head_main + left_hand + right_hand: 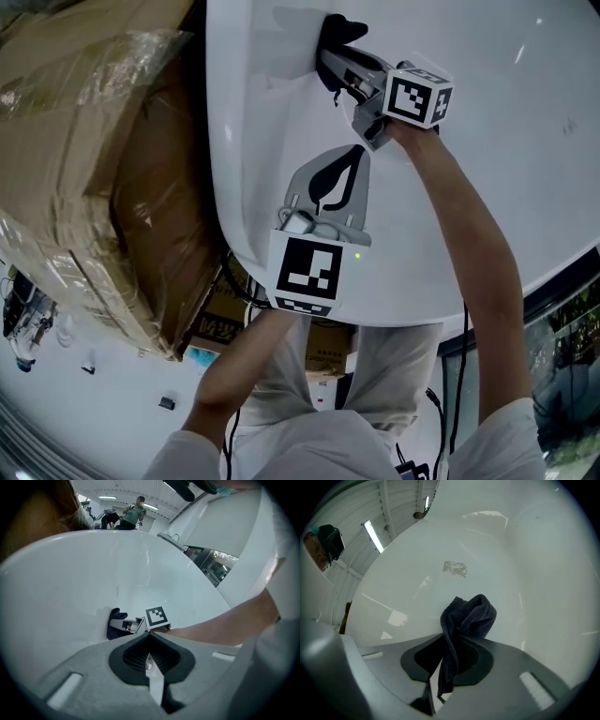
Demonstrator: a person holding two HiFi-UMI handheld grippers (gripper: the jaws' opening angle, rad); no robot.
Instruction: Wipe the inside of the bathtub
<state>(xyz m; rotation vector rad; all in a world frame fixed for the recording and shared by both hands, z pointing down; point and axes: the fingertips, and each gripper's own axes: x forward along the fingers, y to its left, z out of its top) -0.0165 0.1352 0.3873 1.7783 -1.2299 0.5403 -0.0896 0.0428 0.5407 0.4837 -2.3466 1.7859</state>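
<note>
Bathtub (525,141): white and glossy, taking in both grippers over its rim.
Cardboard box (84,159): plastic-wrapped, standing just beside the tub's outer wall.
Left gripper (150,637): hanging above the inner wall, its jaws meeting at the tips.
Right gripper (452,637): reaching deeper in, its jaws clamping a dark cloth.
Cloth (471,613): bunching past the jaw tips, pressing against the tub's inner wall.
Smudge (454,568): showing faintly on the wall beyond the cloth.
</note>
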